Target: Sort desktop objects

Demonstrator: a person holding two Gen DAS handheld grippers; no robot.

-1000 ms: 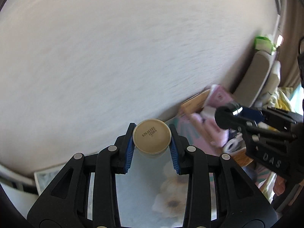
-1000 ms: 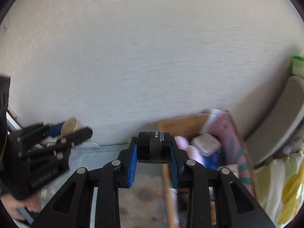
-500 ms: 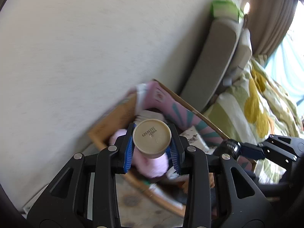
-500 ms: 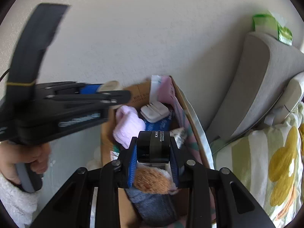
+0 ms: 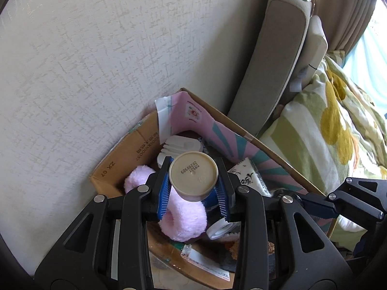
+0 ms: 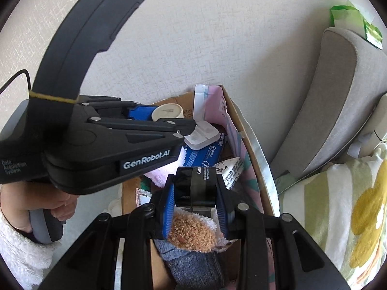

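Observation:
My left gripper (image 5: 193, 188) is shut on a small beige pot (image 5: 193, 176) with a printed date code on its bottom. It holds the pot over an open cardboard box (image 5: 130, 154) by the wall. My right gripper (image 6: 195, 193) is shut on a black jar (image 6: 195, 186) with white lettering, also over the box (image 6: 244, 133). The left gripper with the beige pot (image 6: 167, 112) shows in the right wrist view, further into the box. The right gripper's tip shows at the right in the left wrist view (image 5: 290, 199).
The box holds a fluffy pink scrunchie (image 5: 183, 217), a white plastic case (image 6: 202, 135), a blue packet (image 6: 203, 153), a pink folded bag (image 5: 193, 116), a small printed packet (image 6: 231, 166) and brown and grey socks (image 6: 193, 234). A grey headboard (image 6: 338, 101) and flowered bedding (image 6: 338, 205) lie right.
Both grippers have swung from facing the wall above the desk to over the cardboard box, each still holding its item. The left gripper now sits deeper over the box.

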